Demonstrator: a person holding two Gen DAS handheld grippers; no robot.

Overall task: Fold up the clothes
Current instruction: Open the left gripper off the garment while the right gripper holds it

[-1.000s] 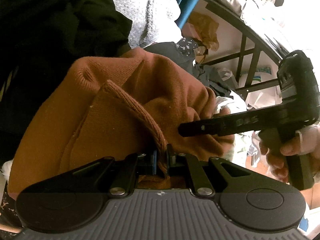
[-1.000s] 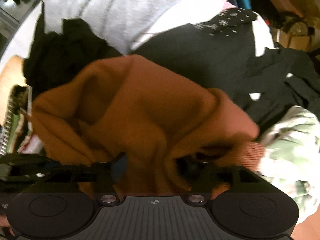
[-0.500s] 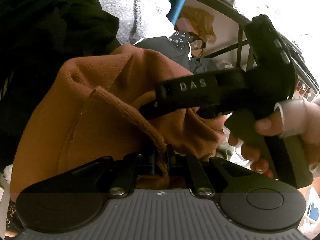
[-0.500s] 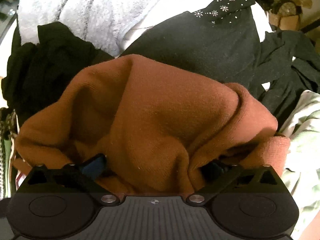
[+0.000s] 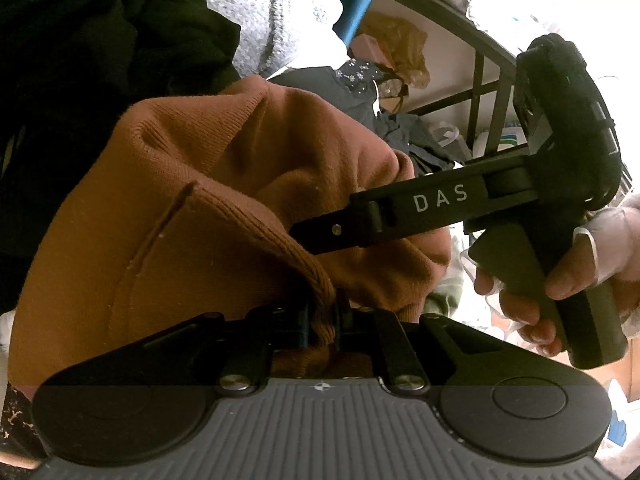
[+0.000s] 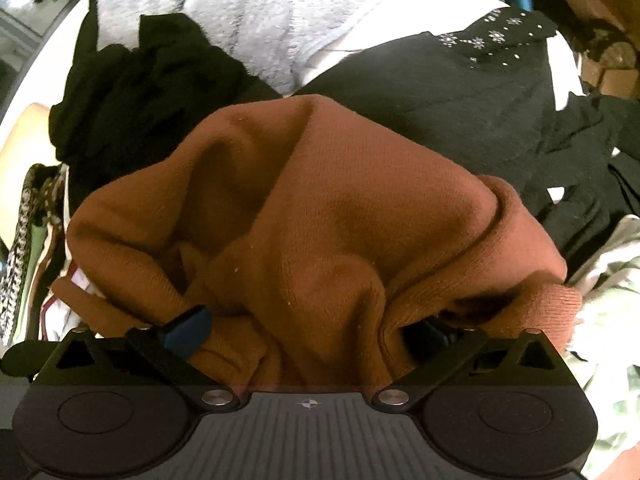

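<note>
A rust-brown knit sweater [image 5: 224, 184] lies bunched on a heap of clothes. My left gripper [image 5: 322, 314] is shut on its ribbed edge, which runs up from between the pads. In the right wrist view the same sweater [image 6: 320, 220] fills the middle. My right gripper [image 6: 312, 330] stands wide open there, with a thick fold of brown cloth lying loosely between the blue-padded fingers [image 6: 188, 330]. In the left wrist view a hand [image 5: 560, 276] holds the right gripper's handle, and its black finger reaches over the sweater's right side.
Around the sweater are a black garment [image 5: 100, 60], a pale grey fleece [image 5: 280, 12], a dark top with sparkly snowflakes [image 6: 480, 72] and a pale green-white cloth [image 6: 612, 280]. A black metal frame [image 5: 480, 92] stands behind at the right.
The right gripper's jaws have spread wider around the brown cloth. In the left wrist view it has shifted left over the sweater. The left grip on the ribbed edge is unchanged.
</note>
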